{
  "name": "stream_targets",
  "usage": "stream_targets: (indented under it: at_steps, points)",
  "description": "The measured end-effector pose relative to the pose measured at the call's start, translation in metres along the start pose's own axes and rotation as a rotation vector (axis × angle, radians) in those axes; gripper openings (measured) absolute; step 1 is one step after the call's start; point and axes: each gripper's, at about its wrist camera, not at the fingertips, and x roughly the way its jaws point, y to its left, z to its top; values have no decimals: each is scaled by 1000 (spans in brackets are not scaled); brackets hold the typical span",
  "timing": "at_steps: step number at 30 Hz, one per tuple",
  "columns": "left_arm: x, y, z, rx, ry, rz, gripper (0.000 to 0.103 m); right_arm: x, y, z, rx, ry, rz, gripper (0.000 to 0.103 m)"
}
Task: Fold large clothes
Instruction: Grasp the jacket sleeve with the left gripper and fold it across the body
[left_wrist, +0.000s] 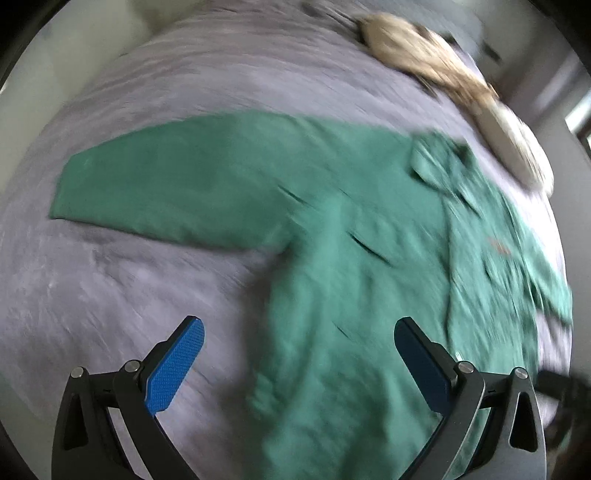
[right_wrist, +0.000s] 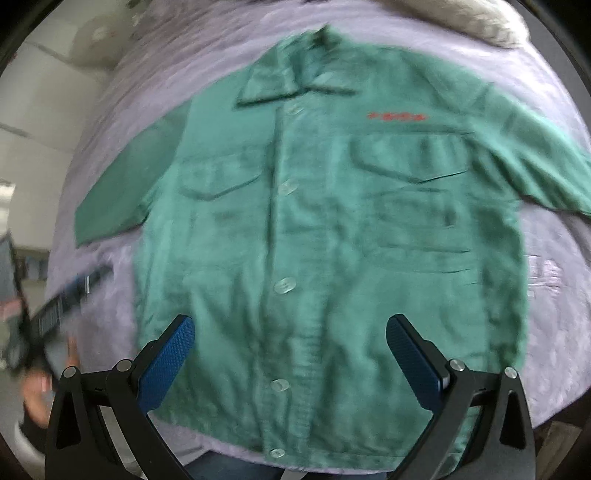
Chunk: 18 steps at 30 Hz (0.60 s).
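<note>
A green short-sleeved button shirt (right_wrist: 314, 221) lies spread flat, front up, on a lilac bed cover (right_wrist: 554, 314), collar far, hem near. It has two chest pockets and red lettering. In the left wrist view the shirt (left_wrist: 351, 258) shows with its left sleeve (left_wrist: 166, 177) stretched out flat. My left gripper (left_wrist: 299, 328) is open and empty above the shirt's left side edge. My right gripper (right_wrist: 290, 325) is open and empty above the lower button placket.
A beige cloth pile (left_wrist: 443, 74) lies at the far edge of the bed cover (left_wrist: 110, 295). The other gripper and a hand (right_wrist: 48, 314) show blurred at the left of the right wrist view. The bed's near edge lies just below the hem.
</note>
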Motion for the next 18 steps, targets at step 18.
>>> stream_targets:
  at_steps: [18]
  points:
    - [105,211,89,-412,-171,162,74,97,106,-6,-170,141,109,103]
